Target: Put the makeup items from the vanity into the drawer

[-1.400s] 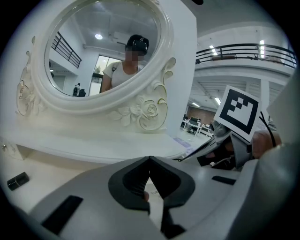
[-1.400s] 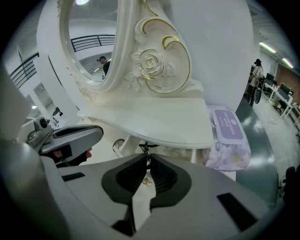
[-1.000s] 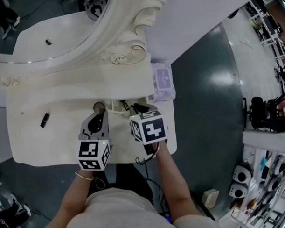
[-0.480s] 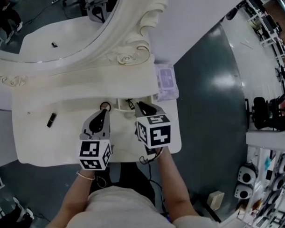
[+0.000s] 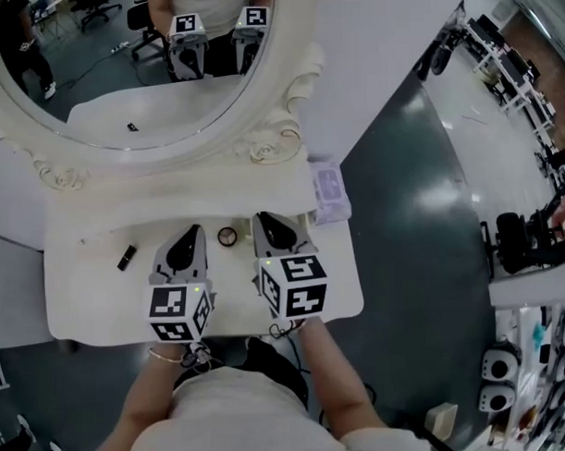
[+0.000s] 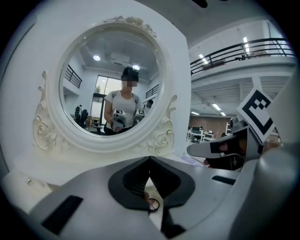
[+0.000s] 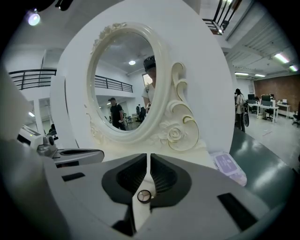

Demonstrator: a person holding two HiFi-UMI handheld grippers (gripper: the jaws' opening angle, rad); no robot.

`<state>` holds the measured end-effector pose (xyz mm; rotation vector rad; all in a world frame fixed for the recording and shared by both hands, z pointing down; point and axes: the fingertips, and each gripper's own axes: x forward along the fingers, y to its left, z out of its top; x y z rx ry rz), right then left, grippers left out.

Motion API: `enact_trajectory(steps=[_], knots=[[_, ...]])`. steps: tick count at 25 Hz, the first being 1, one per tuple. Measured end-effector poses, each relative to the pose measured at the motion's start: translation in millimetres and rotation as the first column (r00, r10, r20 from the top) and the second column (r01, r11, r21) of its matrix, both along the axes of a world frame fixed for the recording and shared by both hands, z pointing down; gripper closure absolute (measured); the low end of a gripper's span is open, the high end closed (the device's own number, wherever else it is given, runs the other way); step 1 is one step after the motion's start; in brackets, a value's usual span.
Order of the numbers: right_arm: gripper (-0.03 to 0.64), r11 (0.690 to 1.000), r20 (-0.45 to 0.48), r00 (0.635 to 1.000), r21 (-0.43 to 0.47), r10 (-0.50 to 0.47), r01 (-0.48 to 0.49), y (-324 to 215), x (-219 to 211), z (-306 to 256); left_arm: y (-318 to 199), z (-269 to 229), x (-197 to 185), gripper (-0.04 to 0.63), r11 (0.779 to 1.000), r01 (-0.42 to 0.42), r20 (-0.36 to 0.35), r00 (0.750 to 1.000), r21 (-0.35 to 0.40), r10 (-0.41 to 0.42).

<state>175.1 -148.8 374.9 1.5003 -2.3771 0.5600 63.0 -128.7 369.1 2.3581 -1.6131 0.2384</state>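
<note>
- The white vanity (image 5: 91, 305) fills the middle of the head view. Its carved oval mirror (image 5: 102, 78) sits at the upper left.
- The left gripper (image 5: 194, 232) hangs over the tabletop just left of centre. In its own view the jaw tips (image 6: 150, 161) meet in a point, with nothing caught between the pads.
- The right gripper (image 5: 264, 221) hangs beside it, just right of centre. Its own view shows the pads (image 7: 148, 157) drawn to a hairline slit — closed and empty.
- Each gripper shows at the edge of the other's view: the right one at the right (image 6: 199, 150), the left one at the left (image 7: 91, 153).
- A small round item (image 5: 226, 237) with a dark rim lies on the tabletop between the two gripper tips, touching neither.
- A short black stick (image 5: 126, 257) lies on the tabletop, left of the left gripper and well apart from it.
- A purple packet (image 5: 329, 192) rests at the tabletop's right edge below the mirror's scrollwork. It also shows at the lower right of the right gripper view (image 7: 229, 168).
- The mirror reflects the person and both marker cubes.
</note>
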Motion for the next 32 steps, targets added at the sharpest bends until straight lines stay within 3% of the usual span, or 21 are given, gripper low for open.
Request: enact_trajectory(steps=[10, 21, 32], knots=[[0.591, 0.988, -0.034, 0.998, 0.147, 0.043, -0.038, 28.3, -69.2, -50.3, 26.4, -58.7, -72.5, 0.594, 0.992, 0.046, -0.024, 0.999, 0.120, -0.044], [0.598, 0.980, -0.030, 0.998, 0.191, 0.054, -0.047, 56.6, -111.0, -54.7, 44.2, -51.1, -109.1, 0.594, 0.995, 0.055, -0.040, 0.998, 0.084, -0.051], [0.598, 0.982, -0.014, 0.999, 0.185, 0.049, -0.046, 54.8, -106.8, -55.2, 45.9, -50.0, -107.8, 0.594, 0.995, 0.059, -0.034, 0.998, 0.086, -0.056]])
